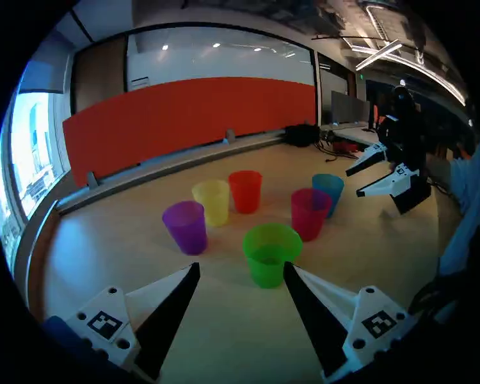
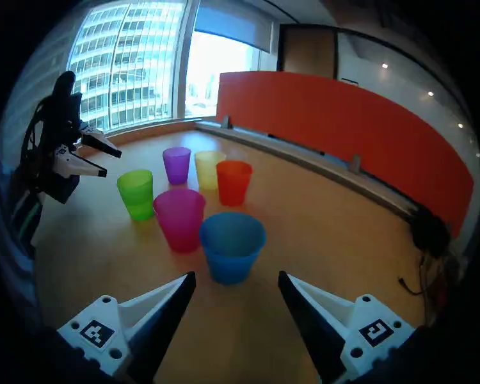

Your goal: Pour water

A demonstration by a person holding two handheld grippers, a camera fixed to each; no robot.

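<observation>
Six plastic cups, all upright, mouths up, long axes vertical, clustered mid wooden surface (image 1: 112, 243). In the left gripper view the green cup (image 1: 269, 253) is closest, dead ahead. Purple cup (image 1: 186, 226) sits to its left. Behind them stand the yellow cup (image 1: 212, 201) and orange cup (image 1: 245, 191), just beside each other. Magenta cup (image 1: 309, 212) is on the right w/ the blue cup (image 1: 328, 192) right behind it. Can't tell if any holds water.

Left gripper (image 1: 240, 265): claw released, fingers spread wide, nothing between them, tips short of the green cup. Right gripper (image 1: 353, 184) is off to the far right, also released, pointing in at the cluster.

From the right gripper view the blue cup (image 2: 232, 246) is nearest and centred between the spread fingers of the right gripper (image 2: 236, 275), which grasps nothing. Left gripper (image 2: 112, 165) hangs at far left near the green cup (image 2: 136, 194).

Markings: b/w square tags (image 1: 105, 323) on the finger mounts, pattern only.

Beyond: orange wall panel (image 1: 195, 121), windows (image 2: 131, 64).
</observation>
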